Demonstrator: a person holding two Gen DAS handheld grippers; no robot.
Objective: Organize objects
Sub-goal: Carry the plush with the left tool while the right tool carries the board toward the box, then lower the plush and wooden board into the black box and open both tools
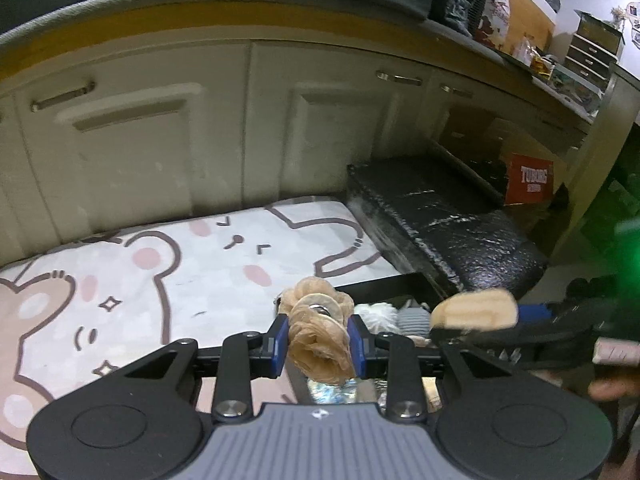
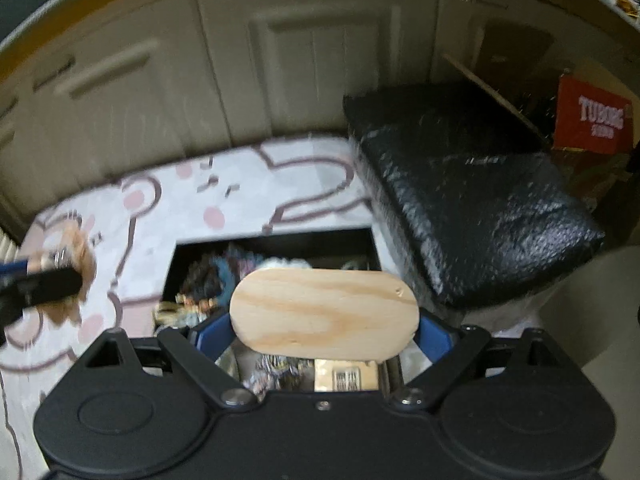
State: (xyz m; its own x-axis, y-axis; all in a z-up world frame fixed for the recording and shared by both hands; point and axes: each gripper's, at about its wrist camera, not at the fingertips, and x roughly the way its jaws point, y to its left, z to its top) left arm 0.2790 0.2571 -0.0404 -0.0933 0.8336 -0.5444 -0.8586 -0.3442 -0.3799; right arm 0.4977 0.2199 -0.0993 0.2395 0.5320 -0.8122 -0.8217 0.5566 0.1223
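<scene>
My left gripper [image 1: 318, 340] is shut on a tan ruffled scrunchie [image 1: 318, 336] with a metal ring in it, held above the bear-print mat [image 1: 120, 280] at the left edge of a black storage box [image 1: 384, 286]. My right gripper [image 2: 324, 330] is shut on an oval wooden board [image 2: 324, 314], held flat over the open black box [image 2: 276, 242], which holds several small items. In the left wrist view the board [image 1: 474, 310] and right gripper show blurred at the right. The scrunchie [image 2: 76, 268] in the left gripper shows at the left of the right wrist view.
Cream cabinet doors [image 1: 160, 140] stand behind the mat. A black plastic-wrapped block [image 2: 472, 196] lies to the right of the box, with a red carton [image 2: 594, 120] beyond it. A cluttered counter [image 1: 540, 64] runs along the upper right.
</scene>
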